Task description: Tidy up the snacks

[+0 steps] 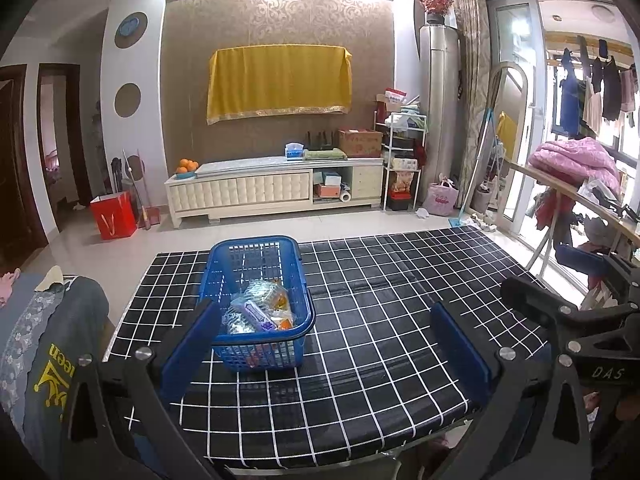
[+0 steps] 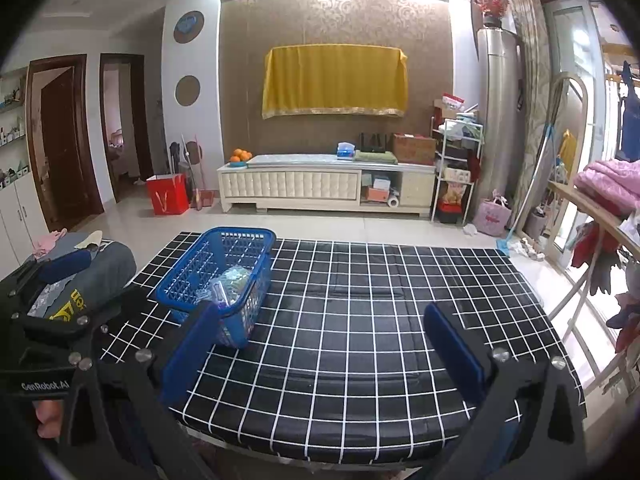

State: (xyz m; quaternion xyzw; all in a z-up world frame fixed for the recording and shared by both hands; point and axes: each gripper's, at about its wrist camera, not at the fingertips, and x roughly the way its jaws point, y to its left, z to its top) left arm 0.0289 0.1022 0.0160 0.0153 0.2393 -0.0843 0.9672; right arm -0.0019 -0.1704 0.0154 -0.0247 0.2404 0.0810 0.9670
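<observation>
Left wrist view: crinkly foil snack packets [image 1: 260, 310], likely light and slippery, are heaped in the blue slatted plastic basket [image 1: 256, 248] on the black grid-checked tablecloth [image 1: 380, 300], best pinched by an edge, left gripper [image 1: 326, 342] spread wide and empty; right wrist view: packets half hidden behind basket wall, right gripper [image 2: 324, 346] likewise wide, nothing held.

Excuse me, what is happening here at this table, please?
A person holds two grippers above a table with a black checked cloth. The left gripper and the right gripper are both open and hold nothing. Wrapped snacks already lie inside a blue basket on the left part of the table. No loose snacks show on the cloth, so the tidying seems mostly done.
</observation>
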